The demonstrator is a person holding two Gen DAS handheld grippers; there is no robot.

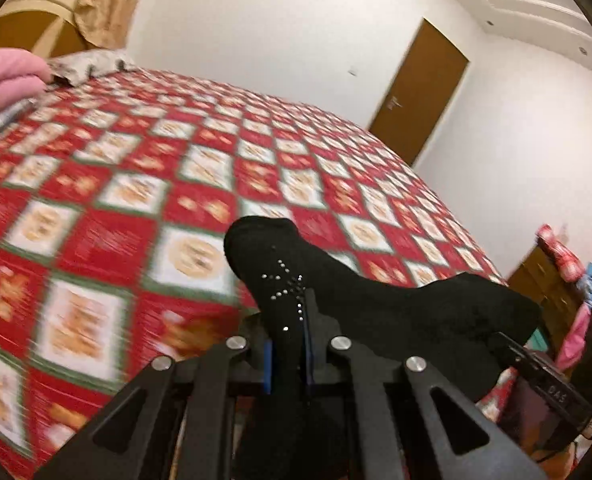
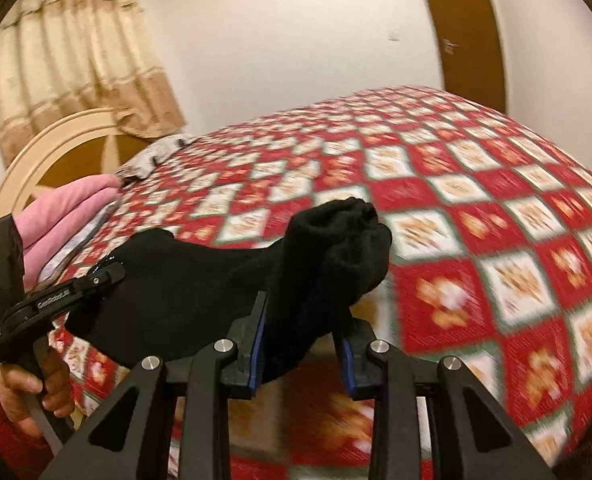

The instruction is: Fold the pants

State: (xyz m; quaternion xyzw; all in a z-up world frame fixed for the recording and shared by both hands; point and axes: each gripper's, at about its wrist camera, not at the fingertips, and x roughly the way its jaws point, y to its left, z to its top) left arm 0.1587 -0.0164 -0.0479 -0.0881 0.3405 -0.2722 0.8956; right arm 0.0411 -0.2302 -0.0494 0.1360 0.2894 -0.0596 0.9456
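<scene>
The black pants [image 1: 376,304] hang stretched between my two grippers above the bed; a star of small studs shows on the cloth. My left gripper [image 1: 288,344] is shut on one end of the pants. My right gripper [image 2: 302,344] holds the other bunched end [image 2: 336,248], with the cloth lying against its left pad and a gap at the right pad. In the right wrist view the left gripper [image 2: 96,276] shows at the left, held by a hand, clamped on the pants. In the left wrist view the right gripper [image 1: 536,372] shows at the lower right.
The bed's red, white and green checked cover [image 1: 136,208] fills the middle. Folded pink cloth [image 1: 4,76] and a pillow [image 1: 88,62] lie near the headboard [image 2: 56,148]. A brown door [image 1: 420,92] stands behind. Cluttered items [image 1: 568,276] sit at the right.
</scene>
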